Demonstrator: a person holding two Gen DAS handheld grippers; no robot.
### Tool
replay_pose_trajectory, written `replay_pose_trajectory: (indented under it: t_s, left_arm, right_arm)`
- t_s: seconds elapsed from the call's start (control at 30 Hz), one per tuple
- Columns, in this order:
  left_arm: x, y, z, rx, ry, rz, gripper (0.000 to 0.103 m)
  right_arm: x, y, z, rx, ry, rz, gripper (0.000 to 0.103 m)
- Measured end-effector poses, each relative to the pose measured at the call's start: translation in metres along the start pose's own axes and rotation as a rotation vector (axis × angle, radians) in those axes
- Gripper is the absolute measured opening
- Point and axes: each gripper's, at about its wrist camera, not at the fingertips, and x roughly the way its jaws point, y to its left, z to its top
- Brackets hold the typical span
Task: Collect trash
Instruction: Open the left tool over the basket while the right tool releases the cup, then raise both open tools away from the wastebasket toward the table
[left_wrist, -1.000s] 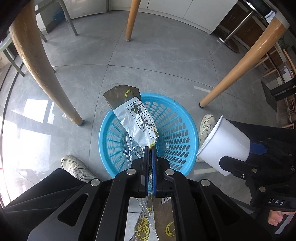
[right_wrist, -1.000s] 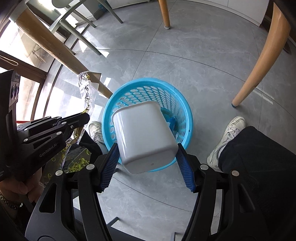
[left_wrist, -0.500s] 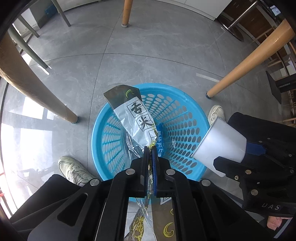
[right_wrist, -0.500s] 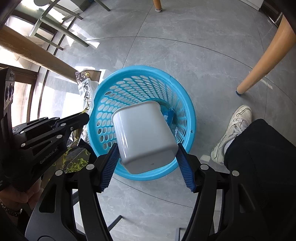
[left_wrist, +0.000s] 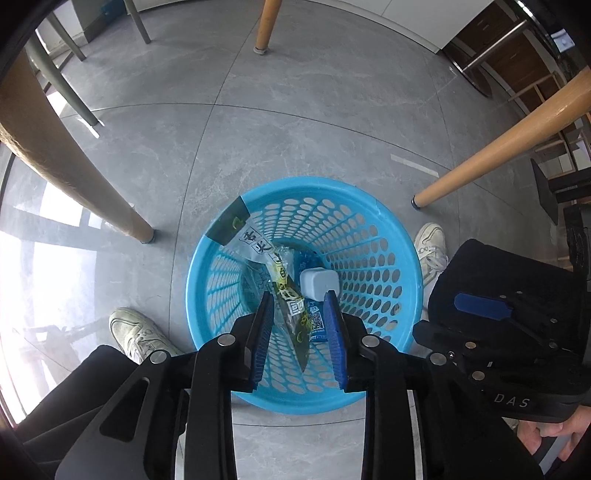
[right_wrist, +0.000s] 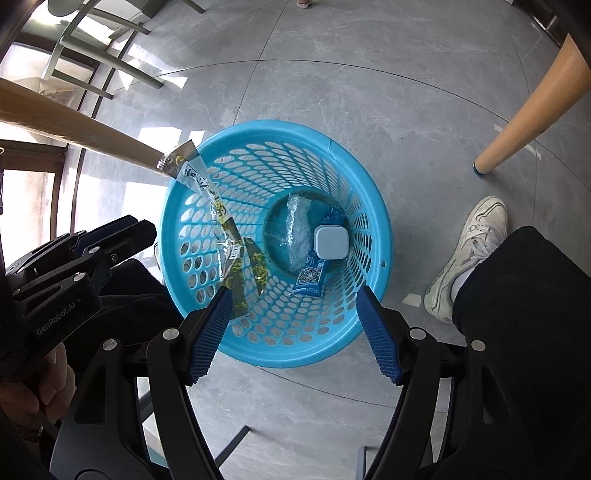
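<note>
A blue perforated basket (left_wrist: 306, 182) (right_wrist: 280, 127) stands on the grey floor under both grippers. A long clear-and-dark snack wrapper (left_wrist: 258, 249) (right_wrist: 218, 214) leans inside it, its top end over the left rim. A white cup (left_wrist: 319, 282) (right_wrist: 330, 243) lies upside down on the basket's bottom, beside a blue packet (right_wrist: 310, 275) and crumpled clear plastic (right_wrist: 297, 232). My left gripper (left_wrist: 299, 295) (right_wrist: 110, 236) hovers above the basket; its jaws are opening and the wrapper hangs free below them. My right gripper (right_wrist: 294, 291) (left_wrist: 480, 306) is also opening, with nothing between its jaws.
Wooden table legs (left_wrist: 74, 162) (left_wrist: 498, 147) (left_wrist: 266, 26) stand around the basket. A person's white shoes (left_wrist: 136, 332) (left_wrist: 430, 243) and dark trousers flank it on both sides. Green chair legs (right_wrist: 110, 62) are at the far left.
The left jaws parted and the wrapper dropped into the basket. The right jaws widened and let go of the white cup, which now lies on the basket's bottom. Both grippers sank towards the basket.
</note>
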Motion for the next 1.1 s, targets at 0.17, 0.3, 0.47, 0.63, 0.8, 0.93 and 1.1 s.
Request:
replay_pose_trajectory:
  t_s: [0.17,0.3,0.47,0.63,0.8,0.93,1.1]
  left_arm:
    - [-0.005,0.000,-0.003,0.010,-0.007,0.023,0.028]
    - [-0.013,0.003,-0.008,0.002,-0.009,0.042,0.028]
    - [-0.031,0.000,-0.018,0.012,-0.026,0.046,0.030]
    - [-0.055,-0.008,-0.031,0.005,-0.028,0.026,0.032]
    - [-0.069,-0.016,-0.052,-0.008,0.004,0.038,0.038]
    - [-0.087,-0.019,-0.065,-0.017,-0.004,0.058,0.046]
    - [-0.120,-0.016,-0.087,-0.058,-0.058,0.031,0.047]
  right_arm:
    - [-0.007,-0.008,-0.006,0.003,-0.001,-0.034,0.066]
    - [-0.021,-0.013,-0.015,0.016,-0.020,-0.050,0.068]
    - [-0.042,-0.017,-0.028,0.021,-0.051,-0.058,0.070]
    - [-0.072,-0.015,-0.049,0.031,-0.076,-0.016,0.071]
    - [-0.097,-0.012,-0.068,0.009,-0.119,-0.033,0.076]
    - [-0.116,-0.008,-0.084,-0.015,-0.147,-0.034,0.079]
    - [-0.153,-0.011,-0.110,-0.027,-0.225,-0.020,0.089]
